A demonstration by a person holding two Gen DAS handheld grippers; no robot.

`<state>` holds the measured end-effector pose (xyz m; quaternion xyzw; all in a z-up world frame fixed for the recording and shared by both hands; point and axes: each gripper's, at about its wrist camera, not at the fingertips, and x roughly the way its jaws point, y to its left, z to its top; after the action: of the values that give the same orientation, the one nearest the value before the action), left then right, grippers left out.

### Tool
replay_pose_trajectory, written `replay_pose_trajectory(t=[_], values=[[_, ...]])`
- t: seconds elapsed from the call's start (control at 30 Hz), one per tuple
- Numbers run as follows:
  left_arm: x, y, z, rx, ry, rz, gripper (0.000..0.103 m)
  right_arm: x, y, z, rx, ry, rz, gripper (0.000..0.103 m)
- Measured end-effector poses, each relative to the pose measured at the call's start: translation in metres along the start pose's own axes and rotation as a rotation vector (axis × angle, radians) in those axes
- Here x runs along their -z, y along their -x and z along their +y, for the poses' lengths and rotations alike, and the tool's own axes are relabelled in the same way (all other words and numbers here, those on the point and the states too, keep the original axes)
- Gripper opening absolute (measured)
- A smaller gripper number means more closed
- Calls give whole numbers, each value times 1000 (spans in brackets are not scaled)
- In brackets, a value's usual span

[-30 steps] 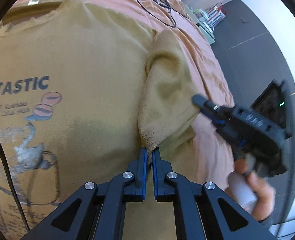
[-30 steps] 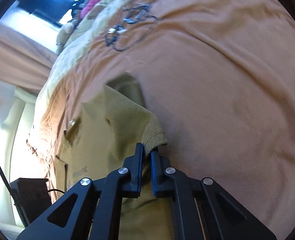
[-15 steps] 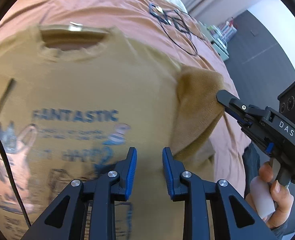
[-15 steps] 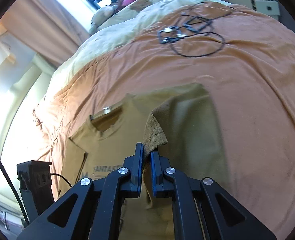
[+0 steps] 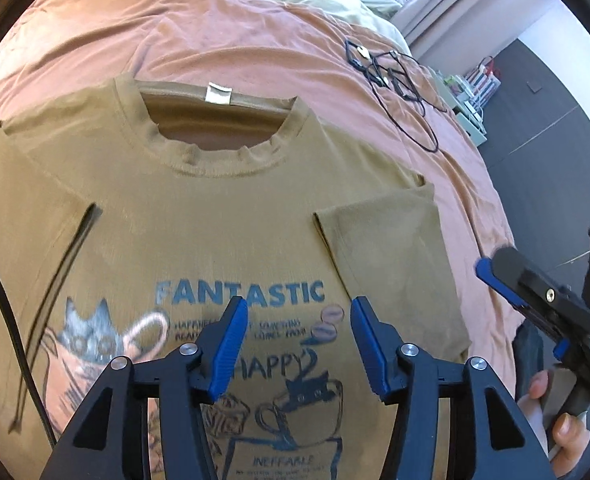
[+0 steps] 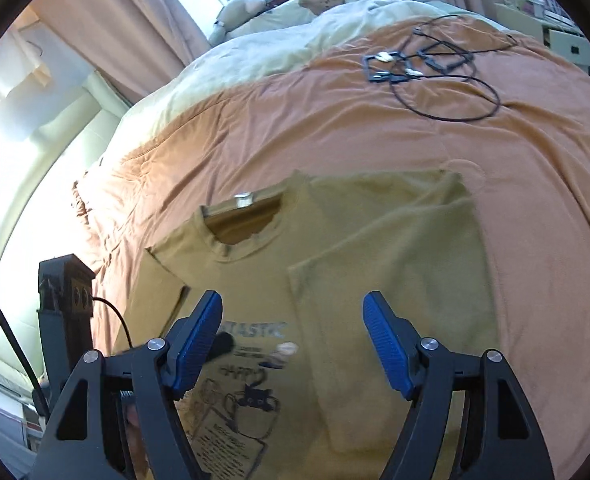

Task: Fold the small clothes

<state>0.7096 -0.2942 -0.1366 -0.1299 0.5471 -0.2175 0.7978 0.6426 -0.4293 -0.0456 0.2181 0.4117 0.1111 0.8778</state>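
- Left wrist view: left tool (image 5: 299,344) stands wide apart at the jaws, blue pads facing each other, nothing held between them; it hangs above the printed chest of the T-shirt (image 5: 199,232).
- T-shirt is mustard-brown, spread front-up on the orange bedspread (image 5: 223,28); neckline (image 5: 219,136) points away from the camera, white label (image 5: 218,93) showing inside the collar.
- Print reads "FANTASTIC" in blue, with cat and cup drawings below; lower lines too blurred to read.
- One sleeve (image 5: 387,264) lies folded inward, flat on the shirt body, just beside the print; the opposite sleeve edge is at the frame's left and blurred.
- Right tool (image 5: 491,276) shows at the right edge, off the shirt and over the bedspread; a hand (image 5: 555,428) grips its handle; the gap at its jaws cannot be judged from here.
- Tangle of black cable (image 5: 395,80) lies on the bedspread, well apart from the shirt.

- Right wrist view: right tool (image 6: 293,344) is spread fully, pads empty; it hangs over the shirt's chest and the folded sleeve (image 6: 387,280).
- T-shirt (image 6: 255,280) lies flat on the bedspread (image 6: 375,136); collar away from the camera.
- Body of the left tool (image 6: 65,296) shows at the left edge, beside the shirt; its jaws are out of sight here.
- Black cable (image 6: 435,76) lies further up the bed; pale duvet (image 6: 263,56) and soft toys (image 6: 243,8) beyond.
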Motion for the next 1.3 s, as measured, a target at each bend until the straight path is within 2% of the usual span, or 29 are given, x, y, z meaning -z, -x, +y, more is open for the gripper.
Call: replay_pose_trajectory(t=[0.13, 0.43, 0.53, 0.63, 0.67, 0.7, 0.77, 0.8, 0.93, 1.07, 1.3], values=[[-10, -8, -3, -10, -15, -16, 56, 0, 5, -23, 54, -18, 5, 72], [-33, -40, -22, -34, -84, -18, 55, 5, 9, -44, 187, -29, 28, 72], [-39, -52, -27, -37, -107, -11, 52, 7, 6, -49, 200, -38, 45, 72], [-42, -64, -33, -45, -132, 3, 43, 5, -3, -57, 206, -52, 57, 65], [-42, -67, -34, -48, -141, 6, 34, 4, -5, -60, 206, -60, 62, 63], [-42, -70, -36, -53, -151, 2, 21, 3, -8, -61, 205, -66, 65, 61], [-40, -73, -39, -71, -181, -7, 5, 0, -14, -64, 208, -71, 71, 57], [-40, -74, -40, -84, -197, -9, 3, -2, -16, -66, 208, -72, 72, 56], [-39, -62, -39, -63, -200, -32, 2, -11, -26, -69, 215, -68, 71, 56], [-41, -55, -32, -60, -179, -14, 2, -22, -40, -69, 232, -58, 78, 55], [-41, -58, -28, -88, -197, 6, 2, -40, -72, -64, 303, -16, 119, 47]])
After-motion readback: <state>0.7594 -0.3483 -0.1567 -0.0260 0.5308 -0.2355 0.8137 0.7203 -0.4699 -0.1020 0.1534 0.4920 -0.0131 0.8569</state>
